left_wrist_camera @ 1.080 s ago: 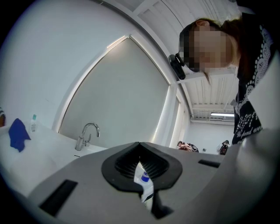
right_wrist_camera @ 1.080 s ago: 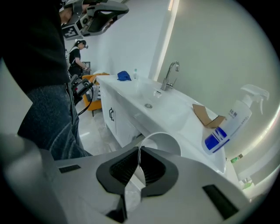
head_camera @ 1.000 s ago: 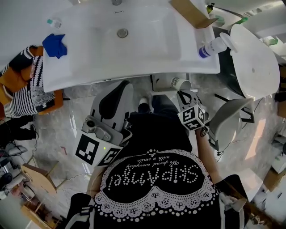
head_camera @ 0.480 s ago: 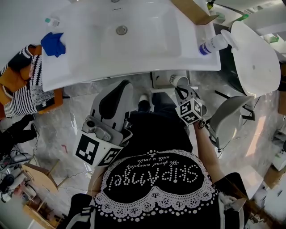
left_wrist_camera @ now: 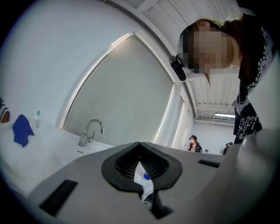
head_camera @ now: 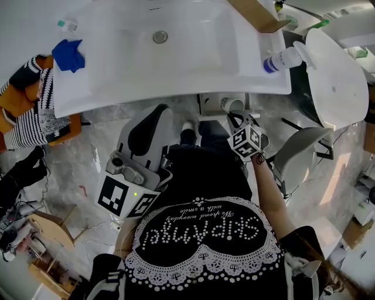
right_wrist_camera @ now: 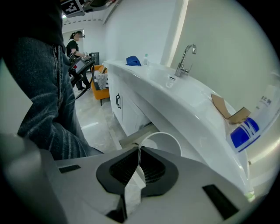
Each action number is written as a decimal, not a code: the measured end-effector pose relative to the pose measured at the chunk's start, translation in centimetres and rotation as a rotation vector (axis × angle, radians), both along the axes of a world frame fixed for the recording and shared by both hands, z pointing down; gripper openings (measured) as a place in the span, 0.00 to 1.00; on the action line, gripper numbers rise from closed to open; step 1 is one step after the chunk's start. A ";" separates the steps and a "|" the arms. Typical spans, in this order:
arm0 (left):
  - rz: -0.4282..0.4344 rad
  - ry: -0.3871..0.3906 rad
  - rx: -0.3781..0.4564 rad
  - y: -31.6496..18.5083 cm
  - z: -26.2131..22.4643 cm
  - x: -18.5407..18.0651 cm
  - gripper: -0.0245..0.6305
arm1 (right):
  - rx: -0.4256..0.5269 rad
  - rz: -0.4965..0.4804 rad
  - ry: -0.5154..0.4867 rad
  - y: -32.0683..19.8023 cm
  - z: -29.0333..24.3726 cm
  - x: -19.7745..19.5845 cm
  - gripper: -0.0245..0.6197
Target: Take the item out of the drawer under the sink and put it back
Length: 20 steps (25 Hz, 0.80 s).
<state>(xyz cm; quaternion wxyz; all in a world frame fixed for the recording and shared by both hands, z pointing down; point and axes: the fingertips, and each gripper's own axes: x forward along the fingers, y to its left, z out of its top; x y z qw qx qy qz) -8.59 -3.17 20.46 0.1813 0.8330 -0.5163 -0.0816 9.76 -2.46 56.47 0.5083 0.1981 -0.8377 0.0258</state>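
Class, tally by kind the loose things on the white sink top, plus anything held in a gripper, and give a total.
Bottles: 2, small clear bottle and blue-labelled bottle
Blue cloth: 1
Cardboard piece: 1
Paper cup, in right gripper: 1
Total: 5

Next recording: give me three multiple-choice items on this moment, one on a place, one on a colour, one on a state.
1. Where does the blue cloth lie? A. on the counter left of the basin B. inside the basin C. on the floor
2. What colour is the cup at the right gripper? A. red B. green C. white
3. How do that gripper's jaws stand? A. wide apart, empty B. closed on the cup's rim C. closed on nothing
Key: 1 A, it rests beside the basin; 2 C, its wall and rim are white; 3 B, the rim sits pinched between them.
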 end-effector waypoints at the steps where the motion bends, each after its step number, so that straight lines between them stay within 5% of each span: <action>1: -0.006 0.000 -0.001 -0.1 0.0 -0.1 0.04 | -0.006 -0.007 0.005 -0.1 0.3 0.0 0.08; 20: -0.091 -0.013 -0.022 -0.9 0.3 -1.0 0.04 | -0.092 -0.143 0.097 -1.3 5.2 -0.2 0.08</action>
